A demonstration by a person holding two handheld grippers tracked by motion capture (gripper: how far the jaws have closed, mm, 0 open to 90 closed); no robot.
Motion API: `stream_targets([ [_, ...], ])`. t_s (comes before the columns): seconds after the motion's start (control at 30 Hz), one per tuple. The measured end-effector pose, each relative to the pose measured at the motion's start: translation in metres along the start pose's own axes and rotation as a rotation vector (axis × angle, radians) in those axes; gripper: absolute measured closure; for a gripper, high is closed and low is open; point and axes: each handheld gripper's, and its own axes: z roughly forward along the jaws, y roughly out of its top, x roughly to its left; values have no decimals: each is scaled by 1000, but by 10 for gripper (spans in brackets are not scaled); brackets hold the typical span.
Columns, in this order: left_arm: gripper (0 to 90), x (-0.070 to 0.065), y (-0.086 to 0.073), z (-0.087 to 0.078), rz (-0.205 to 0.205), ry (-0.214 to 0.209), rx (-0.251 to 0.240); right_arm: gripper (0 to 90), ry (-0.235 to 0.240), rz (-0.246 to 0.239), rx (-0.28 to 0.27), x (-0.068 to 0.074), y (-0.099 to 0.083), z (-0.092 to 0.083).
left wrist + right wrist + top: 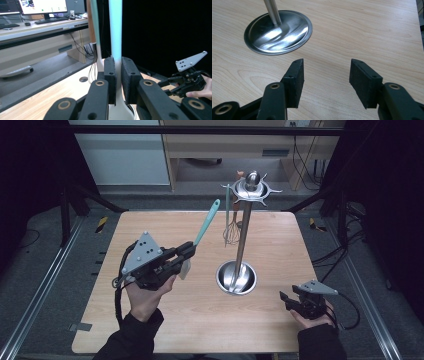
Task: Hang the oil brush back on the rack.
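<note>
Left gripper (189, 251) raised over the left half of the wooden desk (150, 330), clamped on a teal-handled spatula (206, 226). Pads pressed tight against the pale lower stem of the handle, as seen close up in the left gripper view, where the spatula (115, 30) rises straight up between the two black pads. In the high view, handle slanting up and toward the far right, its teal tip ending just left of the hanging whisk; pale blade end poking out below the pads, toward the near side. Spatula clear of the desk surface, carried wholly by the grip.

Right gripper (286, 301) low at the near right of the desk, held in the right hand, pointing left toward the stand. Pads spread apart with nothing between them: bare wood grain in the gap in the right gripper view (326, 80). Same gripper also seen far off at the right edge of the left gripper view (170, 86), with its grey three-cornered plate on top.

Steel utensil stand (243, 230) in the middle right of the desk: round dished base (277, 32), upright pole, and a hooked crown at the top. Wire whisk (230, 231) hanging from one hook on the stand's left side, its loops close beside the pole. Stand base well apart from both grippers, lying between them across the desk.
</note>
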Motion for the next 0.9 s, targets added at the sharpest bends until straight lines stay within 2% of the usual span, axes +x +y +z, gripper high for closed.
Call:
stream_targets([
  [0.33, 830, -5, 6, 10, 14, 4, 0, 458, 0, -3, 4, 0, 0, 1],
  [0.9, 830, -7, 5, 24, 9, -1, 20, 461, 4, -8, 4, 0, 0, 1],
])
